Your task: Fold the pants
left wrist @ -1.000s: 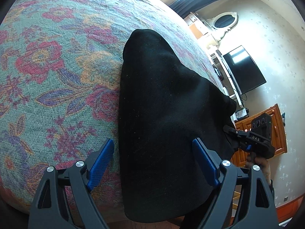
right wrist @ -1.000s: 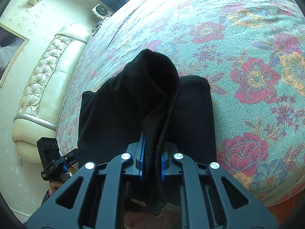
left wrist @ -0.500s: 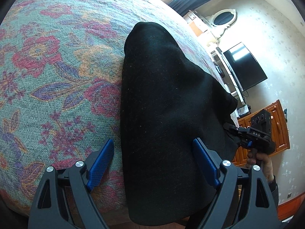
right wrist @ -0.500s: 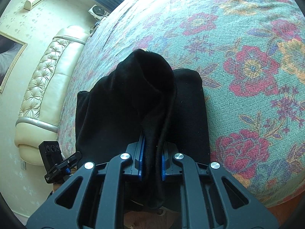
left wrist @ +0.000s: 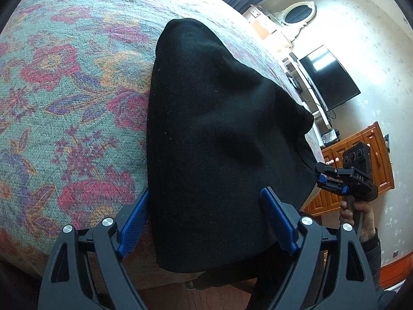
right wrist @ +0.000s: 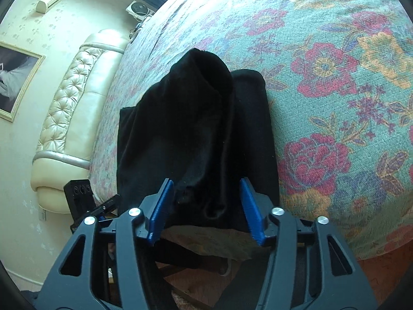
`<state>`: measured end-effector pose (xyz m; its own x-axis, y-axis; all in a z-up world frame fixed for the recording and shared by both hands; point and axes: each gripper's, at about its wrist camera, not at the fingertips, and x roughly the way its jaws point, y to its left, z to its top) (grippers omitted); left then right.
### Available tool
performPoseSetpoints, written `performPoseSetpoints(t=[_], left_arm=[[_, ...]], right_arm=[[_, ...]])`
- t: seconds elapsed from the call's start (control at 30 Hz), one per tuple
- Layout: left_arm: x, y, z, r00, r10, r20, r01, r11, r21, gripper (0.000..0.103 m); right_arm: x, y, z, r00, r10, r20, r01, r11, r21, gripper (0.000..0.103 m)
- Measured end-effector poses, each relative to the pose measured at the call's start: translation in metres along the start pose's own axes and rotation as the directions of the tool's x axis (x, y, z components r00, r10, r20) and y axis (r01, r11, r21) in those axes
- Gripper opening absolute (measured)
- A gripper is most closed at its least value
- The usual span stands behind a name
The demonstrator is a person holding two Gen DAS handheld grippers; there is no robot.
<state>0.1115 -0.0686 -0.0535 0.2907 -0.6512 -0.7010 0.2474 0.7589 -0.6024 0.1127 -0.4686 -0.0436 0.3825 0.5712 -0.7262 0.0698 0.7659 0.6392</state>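
Note:
Black pants [left wrist: 219,129], folded into a thick bundle, lie on the flowered bedspread [left wrist: 64,103] at the bed's near edge. My left gripper [left wrist: 206,224] is open wide, its blue pads on either side of the bundle's near end. In the right wrist view a raised ridge of the pants [right wrist: 196,129] runs between the blue pads of my right gripper [right wrist: 206,211]. Its jaws are opening, and the pads stand apart from the cloth. From the left wrist view, the right gripper [left wrist: 322,175] hovers just off the bundle's right corner, held by a hand [left wrist: 361,217].
A padded cream headboard [right wrist: 72,103] closes the bed's far left end. By the wall stand a dark TV [left wrist: 327,77], a wooden cabinet [left wrist: 361,149] and an oval mirror [left wrist: 299,13]. Reddish wooden floor [right wrist: 374,271] shows below the bed's edge.
The right gripper's jaws, shut on the fold of the pants before, have come apart and let it go. The fold has sagged and widened. The left gripper stays open.

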Motion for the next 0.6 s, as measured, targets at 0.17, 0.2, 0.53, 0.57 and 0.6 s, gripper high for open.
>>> performPoseSetpoints(t=[0.17,0.2,0.53,0.57,0.6], left_arm=[[0.007,0.000,-0.005,1.000,0.017,0.008,-0.017,0.999,0.029,0.083],[0.010,-0.003,-0.006,0.999,0.032,0.012,-0.032,0.998,0.057,0.083],[-0.019,-0.002,0.021,0.996,-0.020,0.086,0.016,0.999,0.049,0.084],[-0.026,-0.001,0.029,0.993,-0.030,0.113,0.024,0.998,0.053,0.084],[-0.031,0.002,0.039,0.990,-0.036,0.136,0.028,0.998,0.055,0.084]], right_arm=[[0.001,-0.005,-0.011,0.998,-0.048,-0.026,0.047,0.997,-0.055,0.016],[0.001,-0.008,-0.012,0.999,-0.044,-0.026,0.043,0.998,-0.054,0.015],[-0.025,-0.022,-0.010,0.996,0.081,0.037,-0.081,0.997,0.011,0.084],[-0.032,-0.020,-0.007,0.996,0.064,0.066,-0.064,0.998,-0.004,0.088],[-0.036,-0.020,-0.003,0.994,0.061,0.086,-0.060,0.998,-0.016,0.088]])
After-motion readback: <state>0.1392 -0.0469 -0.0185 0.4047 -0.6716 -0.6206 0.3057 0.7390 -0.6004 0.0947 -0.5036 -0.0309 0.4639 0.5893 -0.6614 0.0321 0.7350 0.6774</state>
